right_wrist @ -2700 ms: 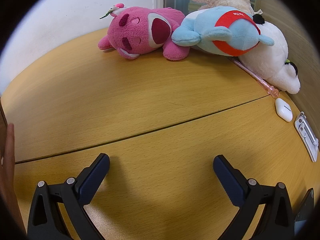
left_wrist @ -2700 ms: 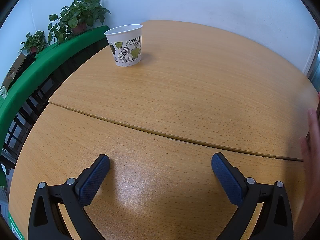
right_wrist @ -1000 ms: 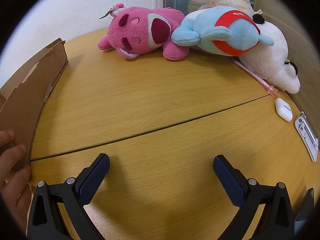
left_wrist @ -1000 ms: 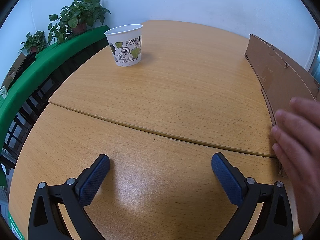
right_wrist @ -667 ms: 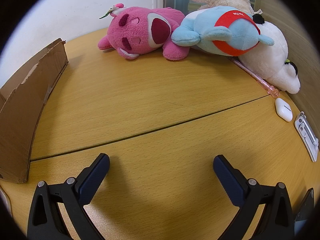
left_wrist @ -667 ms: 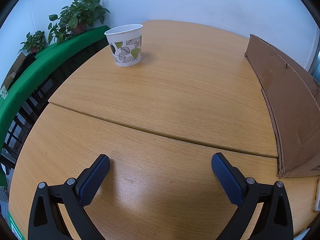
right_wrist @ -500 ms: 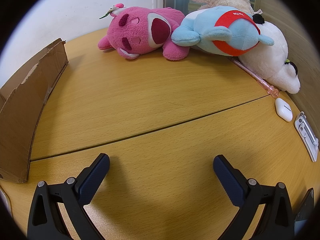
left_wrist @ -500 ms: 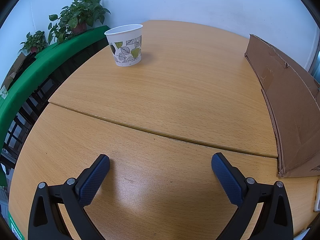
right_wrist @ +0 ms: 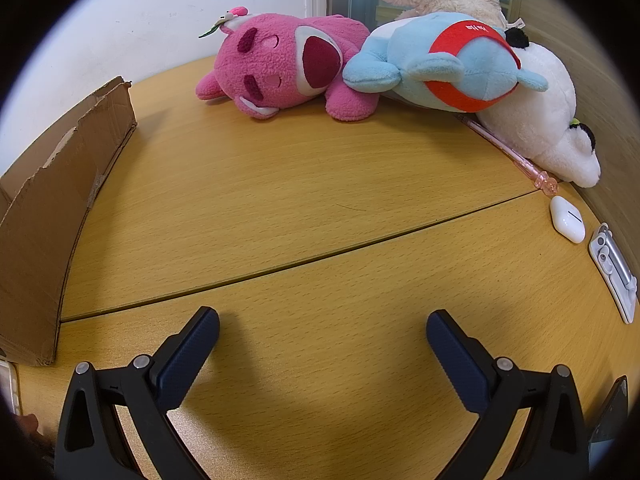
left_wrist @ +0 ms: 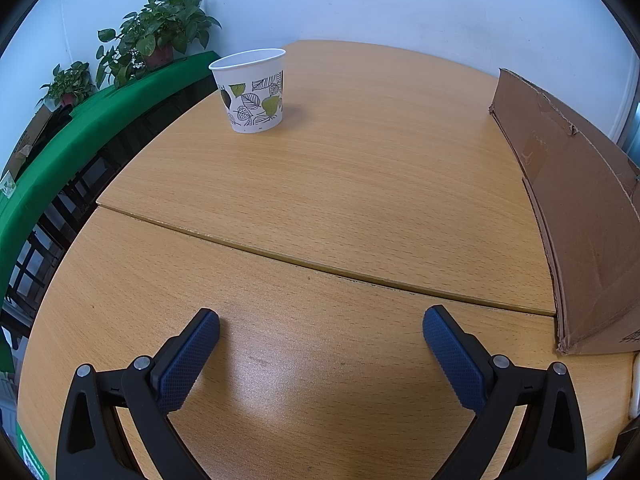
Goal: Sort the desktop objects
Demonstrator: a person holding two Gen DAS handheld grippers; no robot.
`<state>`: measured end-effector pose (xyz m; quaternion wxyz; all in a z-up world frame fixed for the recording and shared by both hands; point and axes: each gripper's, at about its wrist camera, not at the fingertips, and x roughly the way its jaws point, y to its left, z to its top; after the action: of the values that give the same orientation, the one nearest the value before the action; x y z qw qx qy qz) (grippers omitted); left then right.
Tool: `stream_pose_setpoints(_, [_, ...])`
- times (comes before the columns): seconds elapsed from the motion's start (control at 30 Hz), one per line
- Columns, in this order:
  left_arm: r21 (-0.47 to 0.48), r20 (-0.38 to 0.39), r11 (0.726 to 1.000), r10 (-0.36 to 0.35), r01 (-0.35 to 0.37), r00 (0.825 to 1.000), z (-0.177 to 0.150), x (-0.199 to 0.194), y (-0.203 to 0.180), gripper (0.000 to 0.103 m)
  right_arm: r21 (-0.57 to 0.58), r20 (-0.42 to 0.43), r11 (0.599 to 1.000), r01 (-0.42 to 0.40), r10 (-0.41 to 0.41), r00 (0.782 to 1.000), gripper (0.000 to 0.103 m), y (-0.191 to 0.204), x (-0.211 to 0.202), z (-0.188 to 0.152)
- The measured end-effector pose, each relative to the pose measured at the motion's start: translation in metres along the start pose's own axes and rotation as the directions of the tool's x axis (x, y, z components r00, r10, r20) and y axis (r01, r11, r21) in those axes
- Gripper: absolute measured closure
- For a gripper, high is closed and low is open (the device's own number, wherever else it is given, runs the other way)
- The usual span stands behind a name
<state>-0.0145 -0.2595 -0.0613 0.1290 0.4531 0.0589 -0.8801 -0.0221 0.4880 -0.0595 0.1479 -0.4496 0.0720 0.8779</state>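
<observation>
A brown cardboard box (left_wrist: pixel 580 208) stands on the wooden table at the right of the left wrist view and shows again as the cardboard box (right_wrist: pixel 52 216) at the left of the right wrist view. Far back lie a pink plush (right_wrist: pixel 280 68), a blue plush (right_wrist: pixel 448 60) and a white plush (right_wrist: pixel 548 124). A pink pen (right_wrist: pixel 512 152), a white earbud case (right_wrist: pixel 567 220) and a white clip (right_wrist: pixel 614 272) lie at the right. A leaf-patterned paper cup (left_wrist: pixel 252 90) stands far left. My left gripper (left_wrist: pixel 320 332) and right gripper (right_wrist: pixel 322 334) are open over bare table.
Potted plants (left_wrist: pixel 156 36) sit on a green ledge (left_wrist: pixel 60 152) beyond the table's left edge. A dark phone corner (right_wrist: pixel 610 420) shows at the lower right. A seam (left_wrist: pixel 320 268) runs across the tabletop. A white wall backs the table.
A hand brought the cardboard box onto the table between the two grippers and then withdrew. Both grippers stayed still and open.
</observation>
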Motion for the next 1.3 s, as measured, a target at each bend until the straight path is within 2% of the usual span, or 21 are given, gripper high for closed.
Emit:
stream_pose_setpoints(0.97, [-0.025,-0.001,1.000,0.017,-0.017,1.000,-0.004,-0.002,-0.001,0.000,0.020,0.000,1.000,0.015,-0.015,1.000,0.000,0.001,0.000,0.000])
stream_pose_setpoints(1.1, [0.002,-0.036,1.000,-0.010,0.010,0.999,-0.010,-0.009,-0.004,0.000,0.041,-0.002,0.999,0.031,-0.031,1.000,0.000,0.000,-0.009,-0.011])
stream_pose_setpoints(1.2, [-0.016,0.057,0.999,-0.044,0.045,0.997,-0.026,-0.044,-0.010,0.000,0.027,-0.034,0.999,0.021,-0.021,0.999,0.000,0.002,-0.019,-0.022])
stream_pose_setpoints(1.3, [0.006,0.150,0.996,-0.086,0.086,0.985,-0.042,-0.099,-0.020,0.000,-0.019,-0.061,1.000,-0.013,0.012,0.998,0.000,0.005,-0.032,-0.036])
